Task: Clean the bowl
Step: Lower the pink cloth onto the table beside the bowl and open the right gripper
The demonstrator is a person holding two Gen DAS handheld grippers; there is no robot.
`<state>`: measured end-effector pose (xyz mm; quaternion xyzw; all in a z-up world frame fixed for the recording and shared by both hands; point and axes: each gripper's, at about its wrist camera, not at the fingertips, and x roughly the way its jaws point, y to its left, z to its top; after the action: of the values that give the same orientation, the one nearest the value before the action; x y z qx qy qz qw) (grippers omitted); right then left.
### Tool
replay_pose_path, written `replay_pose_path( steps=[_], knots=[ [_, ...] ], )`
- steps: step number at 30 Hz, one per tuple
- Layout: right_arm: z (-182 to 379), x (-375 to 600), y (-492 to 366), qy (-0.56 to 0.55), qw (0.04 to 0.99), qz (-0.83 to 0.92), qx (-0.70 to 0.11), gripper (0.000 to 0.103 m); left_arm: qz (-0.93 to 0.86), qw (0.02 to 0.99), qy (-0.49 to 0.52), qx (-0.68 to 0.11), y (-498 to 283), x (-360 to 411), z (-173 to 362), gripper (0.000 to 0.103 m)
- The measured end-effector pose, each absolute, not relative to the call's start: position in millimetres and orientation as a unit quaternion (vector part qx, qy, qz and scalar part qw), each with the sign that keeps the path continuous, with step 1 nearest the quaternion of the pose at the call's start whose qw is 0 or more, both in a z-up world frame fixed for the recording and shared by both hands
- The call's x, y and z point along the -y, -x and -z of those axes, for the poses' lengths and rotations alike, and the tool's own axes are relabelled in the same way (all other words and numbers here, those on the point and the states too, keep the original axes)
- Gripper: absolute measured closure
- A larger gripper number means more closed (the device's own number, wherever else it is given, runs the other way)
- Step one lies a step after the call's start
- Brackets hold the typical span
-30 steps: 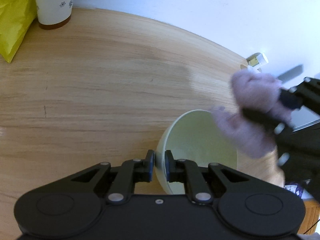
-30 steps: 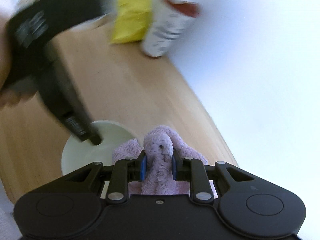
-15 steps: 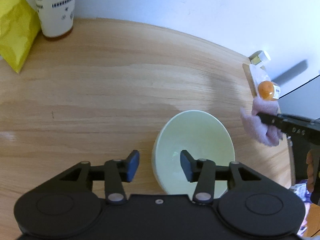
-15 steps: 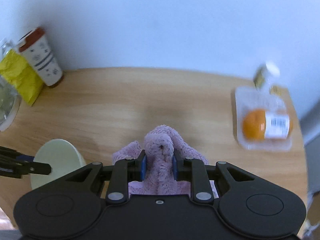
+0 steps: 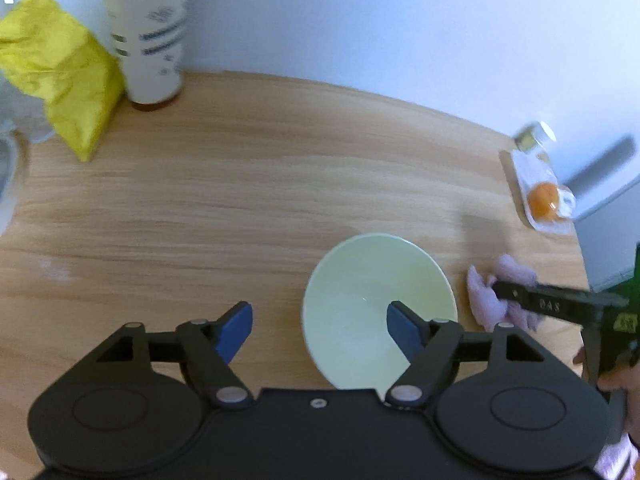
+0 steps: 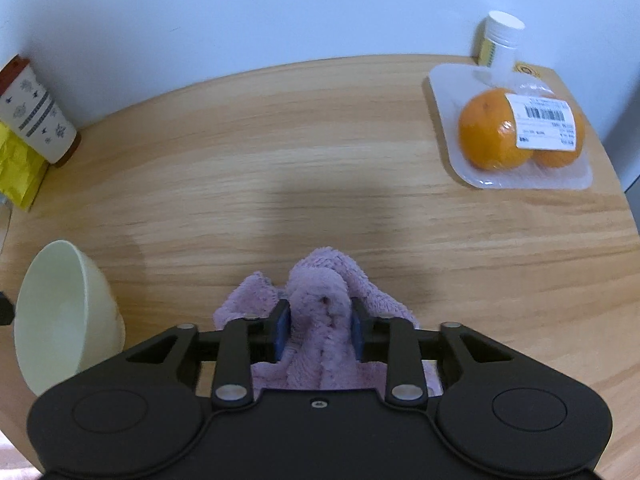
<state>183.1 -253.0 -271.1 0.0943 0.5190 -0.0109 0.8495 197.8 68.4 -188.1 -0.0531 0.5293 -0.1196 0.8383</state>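
Note:
A pale green bowl (image 5: 376, 300) stands on the wooden table (image 5: 240, 200), empty inside. My left gripper (image 5: 320, 330) is open above the bowl's near-left rim, its right finger over the bowl and its left finger outside it, gripping nothing. To the right of the bowl my right gripper (image 6: 318, 330) is shut on a lilac cloth (image 6: 324, 284), which rests low on the table. In the left wrist view the cloth (image 5: 502, 294) lies just right of the bowl, with the right gripper's finger across it. The right wrist view has the bowl (image 6: 60, 316) at far left.
A tall paper cup (image 5: 148, 36) and a yellow bag (image 5: 60, 72) stand at the back left. A wrapped tray of oranges (image 6: 508, 128) and a small white-capped bottle (image 6: 500, 42) sit at the back right. A person's hand (image 5: 616, 376) shows at the right edge.
My left gripper let go of the bowl's rim, opened wide and drew back. The right gripper carried the cloth out of the bowl and down to the table on its right.

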Motion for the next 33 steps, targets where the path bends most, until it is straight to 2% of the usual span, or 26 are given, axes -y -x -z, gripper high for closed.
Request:
replay_pose_path(
  steps=[2,4,5,7,9,11,24,33],
  knots=[
    [271.8,255.4,-181.6,-0.095,0.85,0.012,-0.518,0.051,0.109,0.846,0.062,-0.518,-192.1,-68.6,183.2,0.014],
    [272.3,257.0,-180.1,-0.094,0.85,0.011,-0.518,0.049,0.105,0.848,0.072,-0.514,-187.7,-70.5,179.6,0.005],
    [272.1,255.5,-179.4,-0.091,0.85,0.008,-0.518,0.047,0.102,0.85,0.073,-0.512,-184.1,-70.8,176.8,0.004],
    [271.8,252.0,-178.9,-0.086,0.85,0.005,-0.519,0.035,0.098,0.856,0.067,-0.503,-178.7,-69.5,172.6,0.001],
    [271.6,249.1,-178.4,-0.082,0.851,0.002,-0.519,0.011,0.091,0.86,0.058,-0.498,-172.4,-67.4,168.9,0.001],
    [271.5,250.0,-177.9,-0.081,0.852,0.001,-0.518,0.0,0.079,0.863,0.055,-0.496,-166.5,-65.9,165.9,0.001],
    [241.0,251.2,-157.8,-0.072,0.858,0.005,-0.509,0.0,0.052,0.882,0.025,-0.467,-127.8,-50.2,143.0,0.0],
    [168.9,235.3,-104.4,-0.106,0.864,0.001,-0.492,0.0,0.069,0.887,0.002,-0.456,-100.3,-54.9,103.4,0.001]
  ],
)
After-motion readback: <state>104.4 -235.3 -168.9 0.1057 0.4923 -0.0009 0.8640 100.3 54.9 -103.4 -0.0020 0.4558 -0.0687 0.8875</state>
